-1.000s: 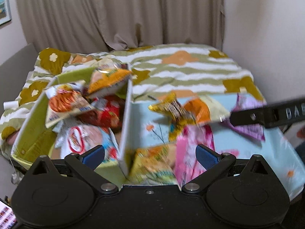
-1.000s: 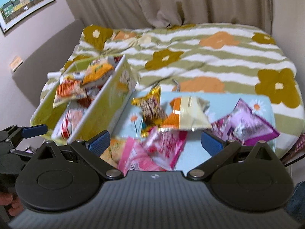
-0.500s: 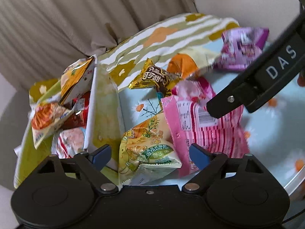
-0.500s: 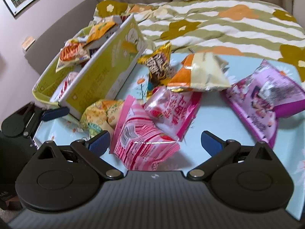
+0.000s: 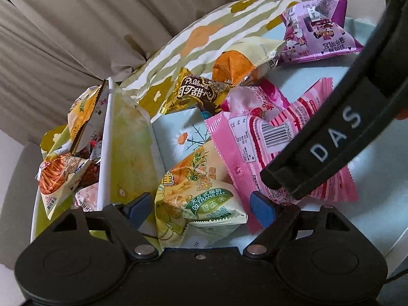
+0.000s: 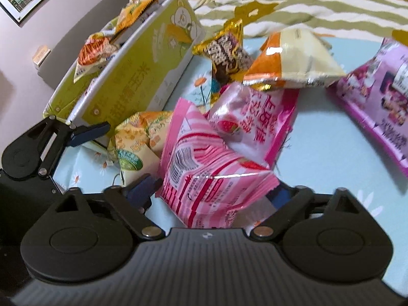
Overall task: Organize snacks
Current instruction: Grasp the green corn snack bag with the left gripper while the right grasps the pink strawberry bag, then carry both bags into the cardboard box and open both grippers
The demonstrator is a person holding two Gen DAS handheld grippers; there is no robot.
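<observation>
Pink-striped packet (image 6: 211, 176) and green corn-snack packet (image 5: 196, 199) lay on the blue cloth beside the box (image 6: 132, 76), each between closing, not yet pinching jaws of right gripper (image 6: 211, 196) and left gripper (image 5: 199, 205), presumably for boxing.

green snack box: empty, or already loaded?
Already loaded. The green box stands upright on the blue floral cloth, with several snack bags inside, poking above its rim. How full underneath: cannot tell.
</observation>
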